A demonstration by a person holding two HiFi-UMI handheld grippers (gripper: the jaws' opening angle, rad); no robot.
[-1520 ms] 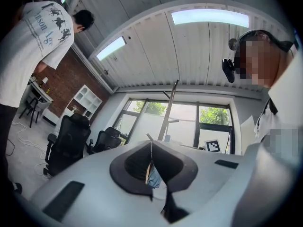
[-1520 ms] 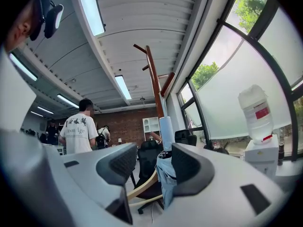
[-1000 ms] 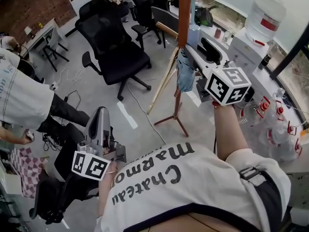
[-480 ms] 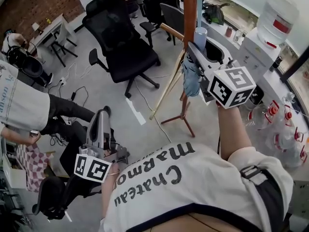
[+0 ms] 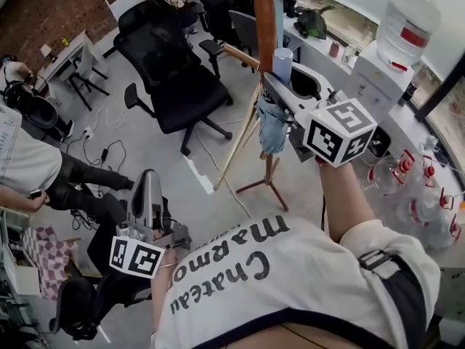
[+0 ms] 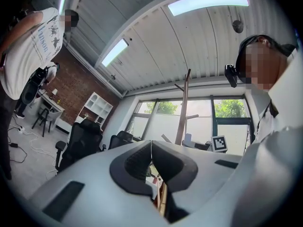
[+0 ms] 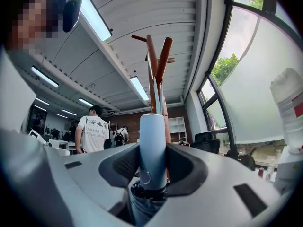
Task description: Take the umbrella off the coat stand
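A folded blue umbrella [image 5: 272, 126] with a pale blue handle [image 5: 282, 57] hangs on the brown wooden coat stand [image 5: 264, 13]. My right gripper [image 5: 280, 87] reaches level to it. Its jaws are closing, and in the right gripper view the pads sit against both sides of the upright handle [image 7: 153, 141], with the stand's pegs [image 7: 152, 56] above. My left gripper [image 5: 149, 187] hangs low at the left, far from the stand. It is shut with nothing between its jaws [image 6: 151, 148], and the stand [image 6: 182, 112] shows in the distance.
Black office chairs [image 5: 174, 71] stand behind and left of the coat stand. A water dispenser with its bottle [image 5: 407, 27] and several water jugs [image 5: 418, 187] line the right side. A person [image 5: 29, 158] sits at the left, and cables lie on the floor.
The right gripper's jaws have closed in on the umbrella's handle. The left gripper has stayed where it was.
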